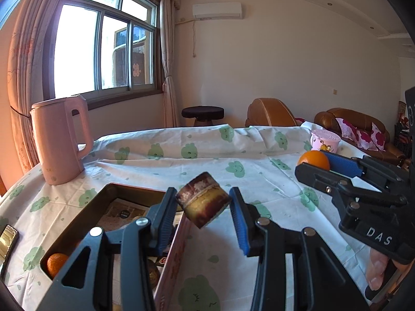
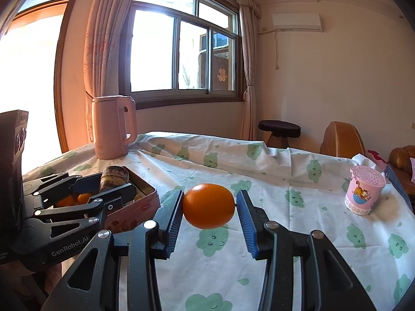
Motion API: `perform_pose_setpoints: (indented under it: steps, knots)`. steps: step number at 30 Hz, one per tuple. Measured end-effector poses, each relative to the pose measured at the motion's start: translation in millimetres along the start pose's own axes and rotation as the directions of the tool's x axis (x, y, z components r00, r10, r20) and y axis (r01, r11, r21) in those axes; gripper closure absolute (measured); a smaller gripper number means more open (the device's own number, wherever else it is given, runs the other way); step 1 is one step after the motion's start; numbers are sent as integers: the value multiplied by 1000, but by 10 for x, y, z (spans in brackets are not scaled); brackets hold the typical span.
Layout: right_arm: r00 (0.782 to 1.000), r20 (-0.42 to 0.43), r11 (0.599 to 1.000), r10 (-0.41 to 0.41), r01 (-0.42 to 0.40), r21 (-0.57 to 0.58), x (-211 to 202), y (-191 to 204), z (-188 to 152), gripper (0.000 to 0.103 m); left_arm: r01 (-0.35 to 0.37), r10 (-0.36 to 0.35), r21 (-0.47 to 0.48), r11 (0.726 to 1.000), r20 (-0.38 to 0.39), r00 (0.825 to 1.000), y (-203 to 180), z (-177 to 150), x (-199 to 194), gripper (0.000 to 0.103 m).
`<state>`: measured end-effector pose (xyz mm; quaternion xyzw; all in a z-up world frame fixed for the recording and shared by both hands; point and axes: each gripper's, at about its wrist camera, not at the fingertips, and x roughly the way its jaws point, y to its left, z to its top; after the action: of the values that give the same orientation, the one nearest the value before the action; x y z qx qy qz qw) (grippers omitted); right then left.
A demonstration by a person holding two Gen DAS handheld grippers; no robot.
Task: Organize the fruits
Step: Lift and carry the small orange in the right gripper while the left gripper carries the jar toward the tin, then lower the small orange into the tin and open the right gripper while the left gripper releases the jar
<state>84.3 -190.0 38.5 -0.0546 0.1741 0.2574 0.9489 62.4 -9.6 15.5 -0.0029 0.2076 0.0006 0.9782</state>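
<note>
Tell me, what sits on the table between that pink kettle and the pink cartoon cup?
Only bare cloud-print tablecloth lies between the pink kettle and the cartoon cup; the right wrist view shows it best.

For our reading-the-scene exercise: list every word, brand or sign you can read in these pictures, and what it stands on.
"DAS" – body of the right tool.
"GenRobot.AI" – body of the left tool.
Red double-happiness sign – window pane.
Print inside the tin box: too small to read.

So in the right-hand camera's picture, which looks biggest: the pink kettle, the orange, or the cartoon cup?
1. Pink kettle
2. Orange, though it is held close to the camera, which inflates it
3. Cartoon cup
</note>
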Motion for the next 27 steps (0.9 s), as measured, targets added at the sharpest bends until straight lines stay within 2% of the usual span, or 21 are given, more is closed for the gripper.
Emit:
perform_pose_setpoints:
  steps: [12, 27]
  knots:
    - [994, 0, 991, 109, -109, -75, 177, 650, 217, 59, -96, 96, -29, 995, -1, 995, 566, -61, -174, 60]
    - [981, -42, 973, 188, -192, -125, 458, 1258, 253, 59, -158, 152, -91, 983, -66, 986, 1109, -190, -106, 60]
